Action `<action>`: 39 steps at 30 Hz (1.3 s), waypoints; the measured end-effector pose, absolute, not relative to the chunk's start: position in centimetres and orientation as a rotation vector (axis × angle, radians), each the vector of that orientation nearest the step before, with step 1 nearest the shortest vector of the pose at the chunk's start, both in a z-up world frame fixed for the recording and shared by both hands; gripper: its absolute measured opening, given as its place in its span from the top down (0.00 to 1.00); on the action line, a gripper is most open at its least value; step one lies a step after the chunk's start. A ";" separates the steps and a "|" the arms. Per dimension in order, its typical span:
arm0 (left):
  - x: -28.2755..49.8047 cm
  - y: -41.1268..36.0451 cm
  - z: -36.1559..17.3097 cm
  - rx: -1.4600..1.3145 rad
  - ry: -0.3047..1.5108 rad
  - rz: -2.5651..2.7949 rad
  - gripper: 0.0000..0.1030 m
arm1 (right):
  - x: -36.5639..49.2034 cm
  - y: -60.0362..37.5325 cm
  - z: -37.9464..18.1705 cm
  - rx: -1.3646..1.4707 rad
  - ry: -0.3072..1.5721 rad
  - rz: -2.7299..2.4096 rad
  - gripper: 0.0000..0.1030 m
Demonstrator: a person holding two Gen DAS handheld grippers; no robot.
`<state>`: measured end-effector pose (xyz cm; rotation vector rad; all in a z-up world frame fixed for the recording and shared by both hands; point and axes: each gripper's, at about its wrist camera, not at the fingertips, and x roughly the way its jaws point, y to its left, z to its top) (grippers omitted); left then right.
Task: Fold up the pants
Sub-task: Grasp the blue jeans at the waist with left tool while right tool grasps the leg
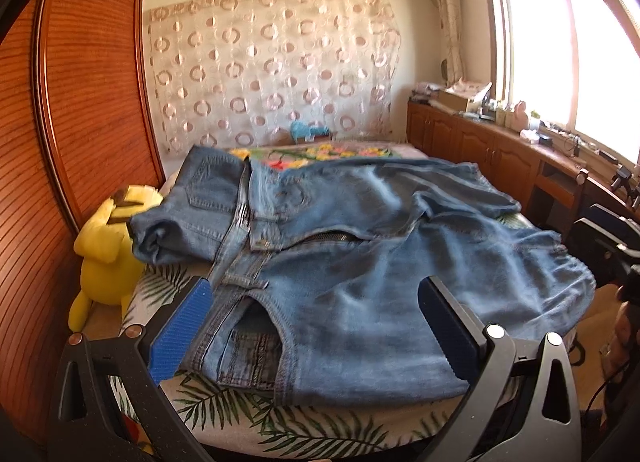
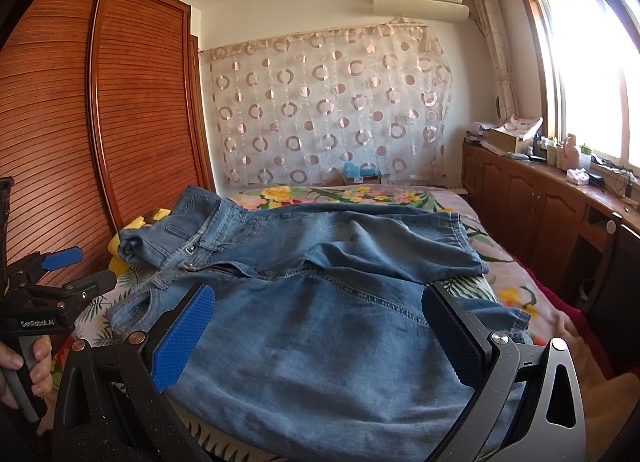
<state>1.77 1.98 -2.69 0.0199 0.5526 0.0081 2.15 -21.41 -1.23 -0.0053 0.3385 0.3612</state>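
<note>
Blue denim pants (image 1: 360, 262) lie spread and rumpled on the bed (image 1: 256, 414), waist to the left, zip open, legs running right. My left gripper (image 1: 316, 282) hovers open over the waist and pocket end, with its blue pad (image 1: 180, 334) just left of the waistband and nothing held. In the right wrist view the pants (image 2: 320, 322) fill the foreground. My right gripper (image 2: 318, 290) is open and low over the near leg, its fingers (image 2: 452, 338) straddling the cloth. At the far left of that view the left gripper (image 2: 96, 264) shows open, held by a hand (image 2: 36, 366).
A yellow plush toy (image 1: 108, 258) sits at the bed's left edge beside the louvred wooden wardrobe (image 1: 92, 102). Wooden cabinets (image 2: 532, 198) with clutter on top run along the right under the window. A blue item (image 2: 360, 172) lies at the bed's head.
</note>
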 end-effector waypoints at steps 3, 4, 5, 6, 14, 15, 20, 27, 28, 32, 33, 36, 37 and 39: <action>2.2 2.8 -3.9 0.020 0.578 0.023 0.00 | 2.8 -22.1 -1.7 -0.004 0.357 0.352 0.00; 2.3 2.9 -4.1 0.019 0.584 0.025 0.00 | 3.0 -22.3 -1.8 -0.004 0.362 0.349 0.00; 2.4 3.2 -4.4 0.017 0.591 0.027 0.00 | 3.2 -22.5 -1.9 -0.004 0.366 0.347 0.00; 2.5 3.5 -4.7 0.014 0.601 0.031 0.00 | 3.4 -22.8 -2.0 -0.007 0.372 0.340 0.00; 2.6 5.9 -5.7 0.008 0.623 0.075 0.00 | 4.7 -23.8 -2.9 -0.023 0.420 0.285 0.00; 2.6 6.4 -5.9 0.004 0.624 0.079 0.00 | 4.7 -23.7 -2.9 -0.025 0.423 0.279 0.00; 2.5 9.0 -7.1 -0.020 0.646 0.101 0.00 | 4.9 -24.2 -2.9 -0.035 0.440 0.238 0.00; 2.1 11.8 -9.6 -0.068 0.696 0.118 0.09 | 4.6 -25.5 -3.4 -0.033 0.489 0.171 0.00; 2.1 12.0 -9.8 -0.076 0.703 0.117 0.15 | 4.4 -25.7 -3.4 -0.033 0.495 0.167 0.00; 1.9 12.3 -11.0 -0.102 0.738 0.098 0.28 | 3.7 -25.1 -2.9 -0.039 0.518 0.149 0.00; 1.9 12.2 -11.3 -0.103 0.749 0.094 0.29 | 3.5 -25.0 -2.8 -0.043 0.523 0.145 0.00; 2.0 12.0 -12.3 -0.110 0.775 0.088 0.30 | 3.1 -25.0 -2.6 -0.050 0.534 0.136 0.00; 2.1 12.1 -12.5 -0.118 0.782 0.087 0.30 | 3.0 -25.2 -2.7 -0.051 0.537 0.131 0.00; 2.2 12.4 -12.7 -0.146 0.784 0.079 0.30 | 2.3 -25.4 -2.5 -0.052 0.545 0.121 0.00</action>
